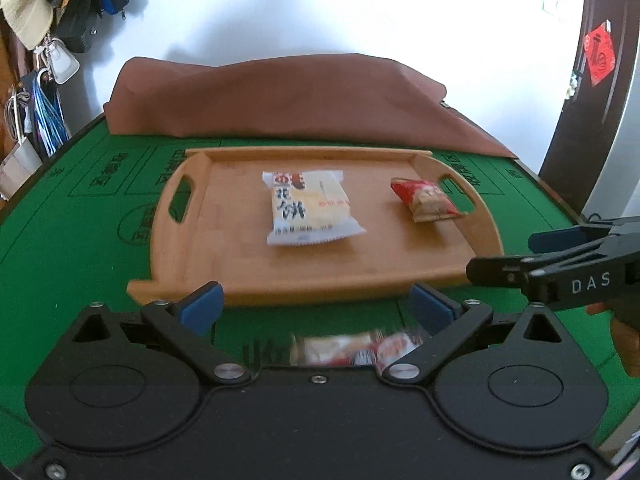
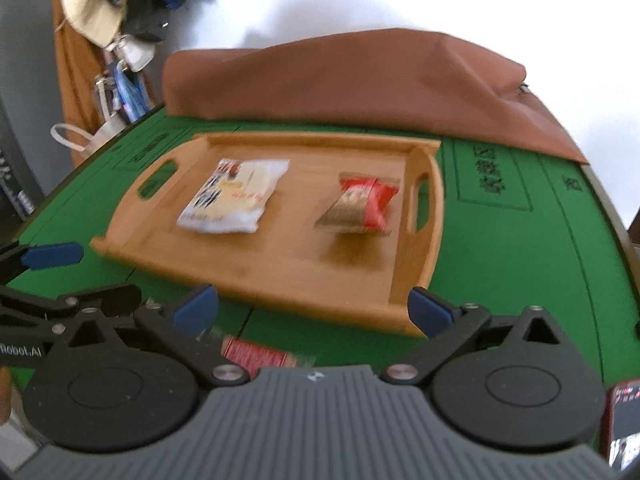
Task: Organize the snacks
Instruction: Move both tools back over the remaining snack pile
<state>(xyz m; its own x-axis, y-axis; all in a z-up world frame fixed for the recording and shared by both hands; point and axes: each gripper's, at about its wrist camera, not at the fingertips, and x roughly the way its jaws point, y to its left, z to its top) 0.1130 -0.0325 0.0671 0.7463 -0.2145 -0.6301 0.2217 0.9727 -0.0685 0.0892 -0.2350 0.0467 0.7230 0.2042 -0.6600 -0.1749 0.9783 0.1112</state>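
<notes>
A wooden tray (image 1: pixel 320 276) (image 2: pixel 280 264) lies on the green table. On it rest a white snack packet (image 1: pixel 308 208) (image 2: pixel 232 196) near the middle and a red snack packet (image 1: pixel 426 200) (image 2: pixel 360 204) by the right handle. My left gripper (image 1: pixel 316 304) is open, just short of the tray's near rim, with nothing between its fingers. Below it a red-and-white snack packet (image 1: pixel 352 350) lies on the felt. My right gripper (image 2: pixel 314 306) is wide open and empty, also at the near rim. A red packet (image 2: pixel 256 354) lies on the felt under it.
A brown cloth bundle (image 1: pixel 296 96) (image 2: pixel 360 84) lies behind the tray. Bags and a hat hang at the far left (image 1: pixel 48 20). The right gripper shows at the right edge of the left wrist view (image 1: pixel 560 268). A phone (image 2: pixel 624 420) sits at the table's near right.
</notes>
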